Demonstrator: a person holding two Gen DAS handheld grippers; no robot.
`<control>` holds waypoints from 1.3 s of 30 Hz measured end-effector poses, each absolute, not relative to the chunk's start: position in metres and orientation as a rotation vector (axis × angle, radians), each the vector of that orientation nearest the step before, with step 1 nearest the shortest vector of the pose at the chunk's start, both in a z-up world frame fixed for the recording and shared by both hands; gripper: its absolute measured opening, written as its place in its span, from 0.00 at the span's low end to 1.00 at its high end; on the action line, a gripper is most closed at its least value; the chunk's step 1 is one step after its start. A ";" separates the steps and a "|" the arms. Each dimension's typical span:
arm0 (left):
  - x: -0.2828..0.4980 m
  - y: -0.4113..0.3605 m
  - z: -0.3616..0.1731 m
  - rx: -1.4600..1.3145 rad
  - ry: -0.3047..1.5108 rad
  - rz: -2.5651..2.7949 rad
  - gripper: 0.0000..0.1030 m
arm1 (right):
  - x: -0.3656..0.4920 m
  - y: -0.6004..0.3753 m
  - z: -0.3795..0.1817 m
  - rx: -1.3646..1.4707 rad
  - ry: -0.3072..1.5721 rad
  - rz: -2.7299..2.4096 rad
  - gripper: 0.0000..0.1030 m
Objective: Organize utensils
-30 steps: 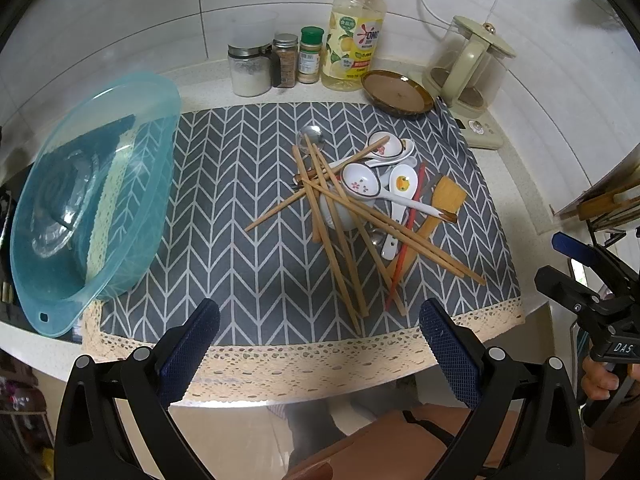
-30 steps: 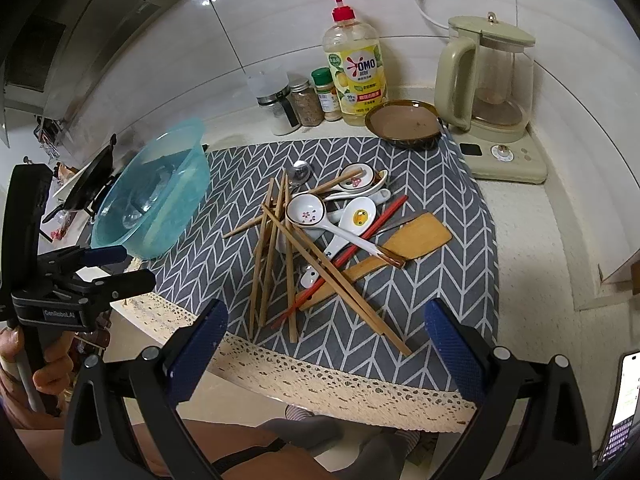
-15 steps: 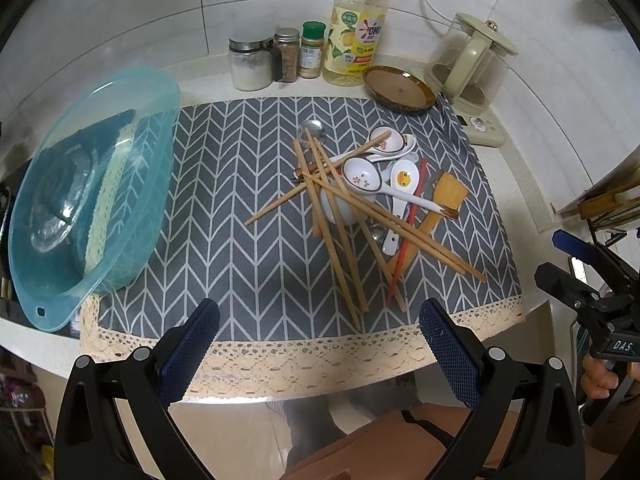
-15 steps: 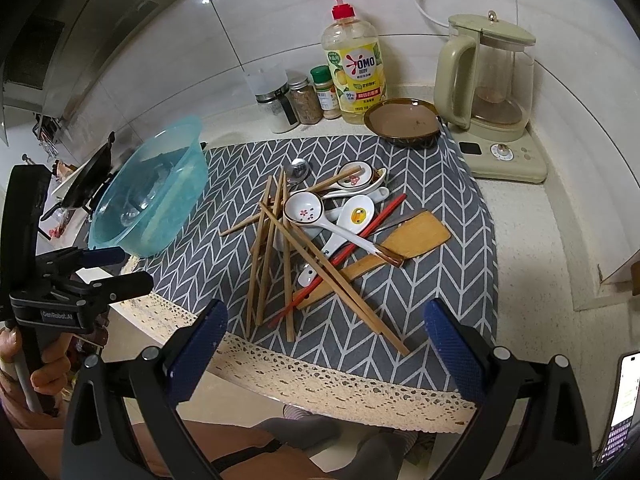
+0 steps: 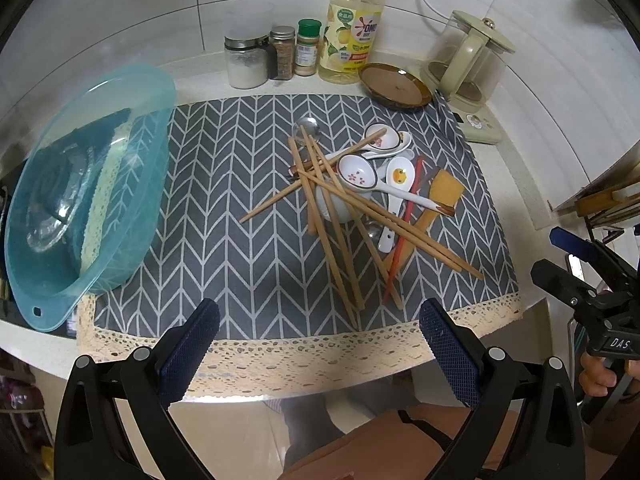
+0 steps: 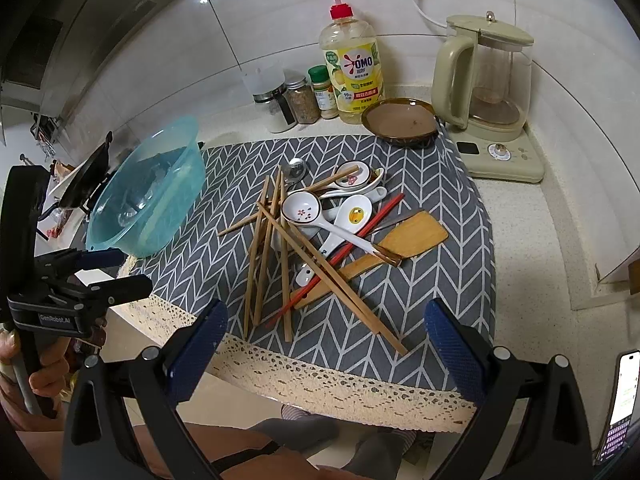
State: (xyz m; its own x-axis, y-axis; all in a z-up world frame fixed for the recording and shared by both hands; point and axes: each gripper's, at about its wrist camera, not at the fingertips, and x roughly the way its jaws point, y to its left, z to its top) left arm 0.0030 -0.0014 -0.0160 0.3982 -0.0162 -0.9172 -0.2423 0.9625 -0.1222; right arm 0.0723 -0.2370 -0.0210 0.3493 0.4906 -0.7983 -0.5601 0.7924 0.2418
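Note:
A tangled pile of utensils lies on the grey chevron mat (image 5: 224,184): wooden chopsticks (image 5: 336,232), a flowered white spoon (image 5: 356,170), a duck-print spoon (image 5: 400,174), a red chopstick (image 5: 408,216), a wooden spatula (image 5: 446,190) and a metal spoon (image 5: 306,126). My left gripper (image 5: 318,312) hovers open and empty over the mat's lace edge, short of the pile. My right gripper (image 6: 326,312) is also open and empty, just in front of the chopsticks (image 6: 285,280) and the spatula (image 6: 416,232). Each view shows the other gripper held off the counter edge.
A teal plastic basin (image 5: 88,184) sits tilted at the mat's left end. Along the tiled wall stand spice jars (image 5: 284,54), a soap bottle (image 5: 352,32), a brown dish (image 5: 394,86) and a kettle (image 5: 468,68). A phone (image 6: 620,400) is at the far right.
The left wrist view has drifted slightly, showing a little more of the back wall. Both grippers stay open and the utensils have not moved.

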 end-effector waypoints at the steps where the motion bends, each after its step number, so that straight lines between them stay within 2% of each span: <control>1: 0.004 -0.002 -0.016 -0.253 1.157 0.145 0.96 | 0.072 -0.237 -0.021 -0.079 1.005 0.682 0.93; 32: 0.007 0.003 -0.026 -0.258 1.177 0.060 0.96 | 0.072 -0.226 -0.034 -0.039 1.057 0.672 0.93; 39: 0.018 0.010 -0.031 -0.229 1.099 -0.003 0.96 | 0.075 -0.227 -0.039 0.007 1.032 0.616 0.93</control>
